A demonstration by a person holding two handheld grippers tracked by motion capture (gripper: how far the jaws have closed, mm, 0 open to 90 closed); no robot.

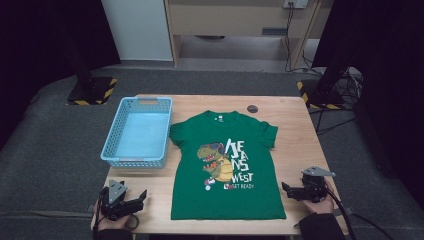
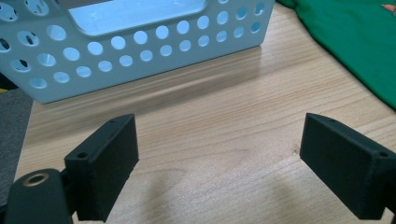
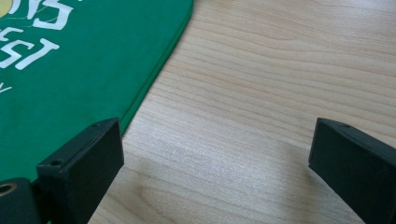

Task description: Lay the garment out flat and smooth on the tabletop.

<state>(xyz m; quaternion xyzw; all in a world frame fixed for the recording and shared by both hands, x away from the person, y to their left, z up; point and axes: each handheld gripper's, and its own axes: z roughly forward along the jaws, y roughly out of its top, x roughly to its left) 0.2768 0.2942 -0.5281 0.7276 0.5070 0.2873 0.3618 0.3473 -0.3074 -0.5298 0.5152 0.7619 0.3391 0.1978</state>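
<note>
A green T-shirt lies spread flat, print side up, in the middle of the wooden desk, its collar pointing away from the person and its hem toward them. It looks like thin cotton knit: light, soft and limp, so it will likely sag and fold wherever it is lifted, and a single layer could slip from a shallow pinch. The sensible places to take hold are probably the two hem corners or the side seams, where the cloth is doubled and stitched; the right gripper view shows that edge lying crisp and flat against the wood. The printed dinosaur and white lettering on the chest seem slightly stiffer than the plain cloth.

Left of the T-shirt, just beside its sleeve, stands an empty pale blue plastic basket, rigid, rectangular, its walls pierced with round holes.

The left tongs rest near the T-shirt's left hem corner, jaws spread wide over bare wood. The right tongs sit just beside the right hem corner, likewise released and holding nothing. The desk's grain is smooth and pale.
</note>
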